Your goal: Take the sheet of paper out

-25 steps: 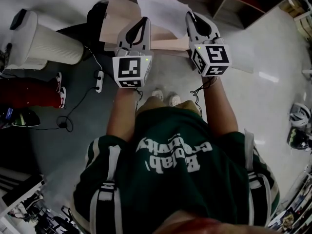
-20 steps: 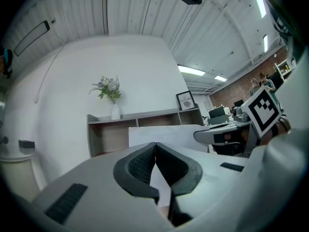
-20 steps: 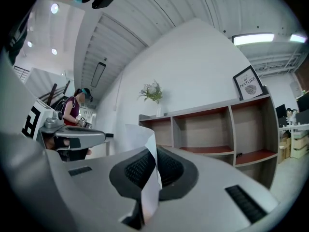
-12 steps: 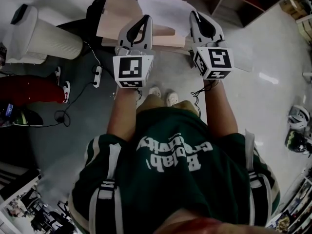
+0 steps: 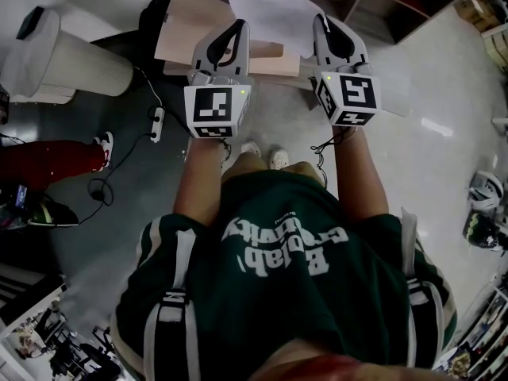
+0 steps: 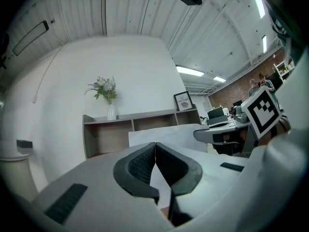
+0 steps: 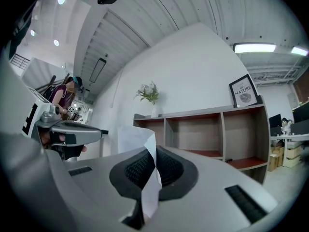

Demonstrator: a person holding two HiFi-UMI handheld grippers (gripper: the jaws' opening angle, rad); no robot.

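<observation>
Right gripper (image 5: 320, 22) has its jaws pinching the sheet of paper (image 5: 270, 13), which pokes out of the tan envelope (image 5: 184, 24) held up in the air. The left gripper (image 5: 236, 28) looks clamped on that envelope's edge. Best to draw the sheet straight and slowly with the envelope steady, so nothing tears

- I see the sheet of paper (image 5: 266, 13) as plain white and unprinted (at least on the side facing me), held in the air and spreading away from me.
- One edge sits pinched in the closed jaws of the right gripper (image 7: 149, 161), creased and curling there.
- Its near edge meets the tan envelope (image 5: 184, 24), gripped by the left gripper (image 5: 238, 27). I can't tell how much is still inside.
</observation>
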